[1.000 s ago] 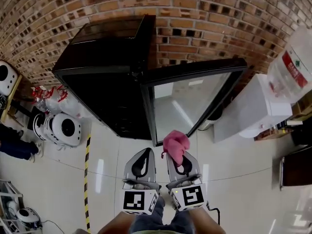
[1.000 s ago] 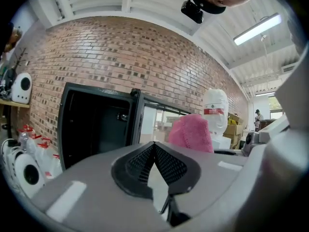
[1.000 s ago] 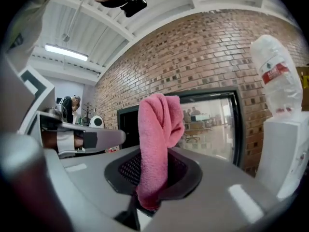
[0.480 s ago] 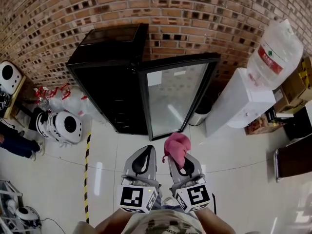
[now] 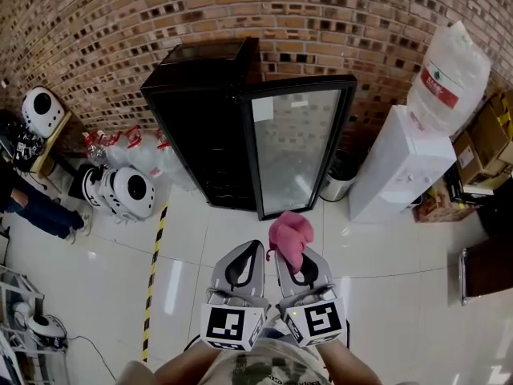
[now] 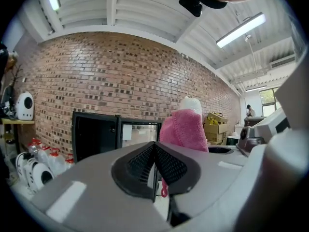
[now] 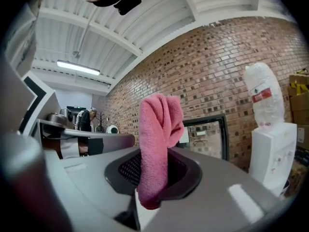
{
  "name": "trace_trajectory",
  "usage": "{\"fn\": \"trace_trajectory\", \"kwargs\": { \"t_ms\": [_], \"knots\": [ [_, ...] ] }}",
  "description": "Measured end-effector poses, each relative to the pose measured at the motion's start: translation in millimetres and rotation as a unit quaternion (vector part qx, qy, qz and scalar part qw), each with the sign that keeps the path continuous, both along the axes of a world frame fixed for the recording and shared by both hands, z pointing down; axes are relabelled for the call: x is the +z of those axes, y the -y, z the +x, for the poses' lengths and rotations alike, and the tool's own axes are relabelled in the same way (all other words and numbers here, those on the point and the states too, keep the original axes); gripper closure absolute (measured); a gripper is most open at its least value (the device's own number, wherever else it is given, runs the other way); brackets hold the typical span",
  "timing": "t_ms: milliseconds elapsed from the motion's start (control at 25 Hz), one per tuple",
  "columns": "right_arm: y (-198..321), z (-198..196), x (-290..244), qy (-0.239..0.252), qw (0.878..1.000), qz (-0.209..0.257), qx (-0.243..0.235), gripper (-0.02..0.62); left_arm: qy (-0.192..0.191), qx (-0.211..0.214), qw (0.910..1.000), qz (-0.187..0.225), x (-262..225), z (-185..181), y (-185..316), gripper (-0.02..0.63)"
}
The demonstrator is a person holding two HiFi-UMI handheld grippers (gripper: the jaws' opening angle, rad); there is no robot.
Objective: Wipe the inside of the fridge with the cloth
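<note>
A black fridge (image 5: 210, 127) stands against the brick wall, its glass door (image 5: 298, 147) swung open to the right and its dark inside facing me. It also shows in the left gripper view as the fridge (image 6: 94, 134). My right gripper (image 5: 290, 257) is shut on a pink cloth (image 5: 289, 238), which bunches up above its jaws; the same cloth (image 7: 159, 139) fills the middle of the right gripper view. My left gripper (image 5: 246, 255) is shut with nothing in it, side by side with the right one. Both hang over the floor, a stride short of the fridge.
A white water dispenser (image 5: 405, 171) with a bottle (image 5: 449, 66) stands right of the door, a small bin (image 5: 341, 175) between them. White robot shells (image 5: 120, 192) and bags lie left of the fridge. A yellow-black tape line (image 5: 154, 271) runs along the floor.
The view has shifted so the fridge and its open door sit more to the right and a little farther. Both grippers keep their pose, the cloth still held in the right one.
</note>
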State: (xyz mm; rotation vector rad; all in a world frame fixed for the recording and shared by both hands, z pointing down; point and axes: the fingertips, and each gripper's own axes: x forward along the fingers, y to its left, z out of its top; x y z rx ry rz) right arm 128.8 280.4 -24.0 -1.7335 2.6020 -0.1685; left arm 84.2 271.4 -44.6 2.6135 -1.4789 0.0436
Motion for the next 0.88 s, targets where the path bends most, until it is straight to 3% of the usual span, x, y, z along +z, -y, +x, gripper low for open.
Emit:
{"fn": "trace_trajectory", "kwargs": {
  "t_ms": [440,880],
  "knots": [
    [-49.7,-18.3,-12.8,-0.009,0.999,0.029,-0.017,0.537,0.0,-0.027,0.9995,0.015,-7.2,-17.7,-56.3,0.594],
    [-45.2,-30.2,-20.1,-0.005,1.0,0.022,-0.017,0.536,0.0,-0.037,0.9992,0.016,-17.9,-35.4,-52.3,0.594]
  ]
}}
